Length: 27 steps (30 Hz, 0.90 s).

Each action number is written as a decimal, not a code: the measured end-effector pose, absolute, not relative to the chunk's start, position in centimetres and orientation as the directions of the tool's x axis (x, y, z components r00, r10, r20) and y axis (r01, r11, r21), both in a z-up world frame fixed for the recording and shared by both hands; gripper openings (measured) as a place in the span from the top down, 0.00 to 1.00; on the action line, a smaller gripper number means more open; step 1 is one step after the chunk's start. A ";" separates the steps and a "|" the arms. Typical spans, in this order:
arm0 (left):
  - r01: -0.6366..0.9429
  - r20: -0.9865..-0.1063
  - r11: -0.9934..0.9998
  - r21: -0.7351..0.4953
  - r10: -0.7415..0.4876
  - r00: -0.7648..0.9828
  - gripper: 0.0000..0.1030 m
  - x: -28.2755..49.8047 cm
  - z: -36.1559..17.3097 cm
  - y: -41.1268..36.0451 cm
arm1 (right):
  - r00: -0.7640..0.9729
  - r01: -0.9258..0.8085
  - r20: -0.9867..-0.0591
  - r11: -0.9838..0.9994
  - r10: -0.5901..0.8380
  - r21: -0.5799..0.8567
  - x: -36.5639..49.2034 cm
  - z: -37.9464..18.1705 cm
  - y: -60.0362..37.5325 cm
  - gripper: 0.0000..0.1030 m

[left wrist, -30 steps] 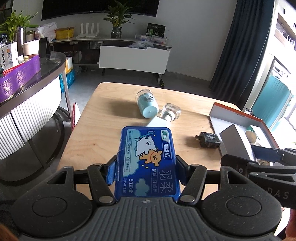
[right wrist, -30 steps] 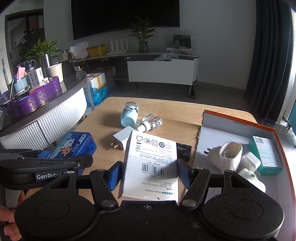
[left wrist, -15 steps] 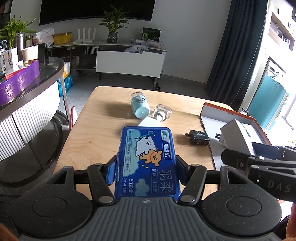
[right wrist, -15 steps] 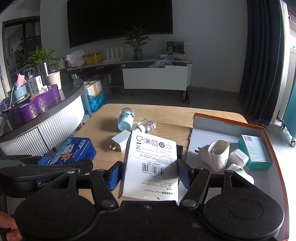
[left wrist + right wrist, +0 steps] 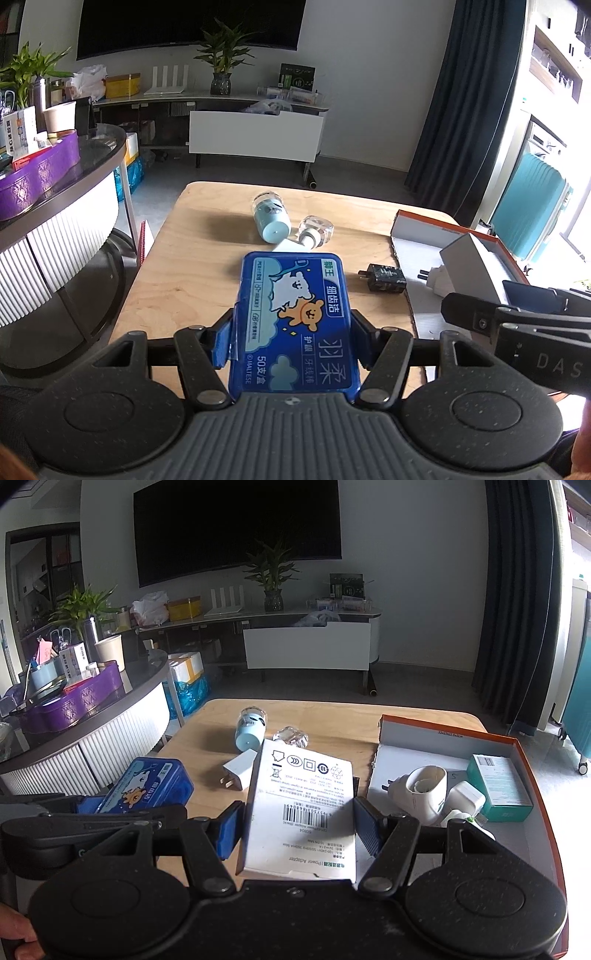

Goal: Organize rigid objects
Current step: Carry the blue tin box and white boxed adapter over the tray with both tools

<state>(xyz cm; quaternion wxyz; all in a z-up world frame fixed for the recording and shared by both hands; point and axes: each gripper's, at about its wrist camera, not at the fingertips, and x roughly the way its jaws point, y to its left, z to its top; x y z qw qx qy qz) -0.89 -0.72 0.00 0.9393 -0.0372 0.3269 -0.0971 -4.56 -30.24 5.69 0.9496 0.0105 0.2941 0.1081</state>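
Observation:
My left gripper (image 5: 291, 339) is shut on a blue dental-floss box (image 5: 293, 317) with a cartoon bear, held above the wooden table (image 5: 192, 266). My right gripper (image 5: 299, 825) is shut on a white power-adapter box (image 5: 301, 805), printed side up, held just left of the orange-rimmed cardboard box (image 5: 532, 775). The blue floss box (image 5: 147, 788) shows at the left in the right wrist view. The white box (image 5: 469, 266) shows at the right in the left wrist view.
On the table lie a light-blue bottle (image 5: 271, 221), a clear small bottle (image 5: 316, 232), a white plug (image 5: 238, 770) and a black charger (image 5: 384, 278). The orange-rimmed box holds a white socket adapter (image 5: 421, 794) and a teal carton (image 5: 498, 782). A curved counter (image 5: 55, 192) stands left.
Both grippers keep their boxes. Both views have drawn back and risen slightly, so more of the table and the orange-rimmed box shows.

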 end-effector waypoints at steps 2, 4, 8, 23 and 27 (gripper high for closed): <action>0.162 -0.606 0.978 -0.133 -0.210 0.767 0.39 -1.0 0.0 -0.9 | 0.807 -0.196 -0.553 0.977 0.209 0.084 -4.6 5.8 -30.3 0.26; 0.165 -0.604 0.977 -0.133 -0.211 0.768 0.39 -1.0 0.1 -1.0 | 0.810 -0.192 -0.549 0.978 0.207 0.086 -4.7 6.0 -30.5 0.26; 0.172 -0.602 0.976 -0.132 -0.216 0.769 0.39 -1.0 0.1 -1.1 | 0.815 -0.183 -0.543 0.979 0.203 0.092 -4.9 6.1 -30.8 0.26; 0.197 -0.602 0.972 -0.128 -0.234 0.763 0.39 -1.0 0.0 -2.1 | 0.827 -0.156 -0.530 0.982 0.189 0.106 -5.6 6.4 -31.8 0.26; 0.208 -0.601 0.970 -0.125 -0.241 0.762 0.39 -1.1 0.0 -2.5 | 0.830 -0.148 -0.526 0.983 0.184 0.109 -5.8 6.6 -32.1 0.26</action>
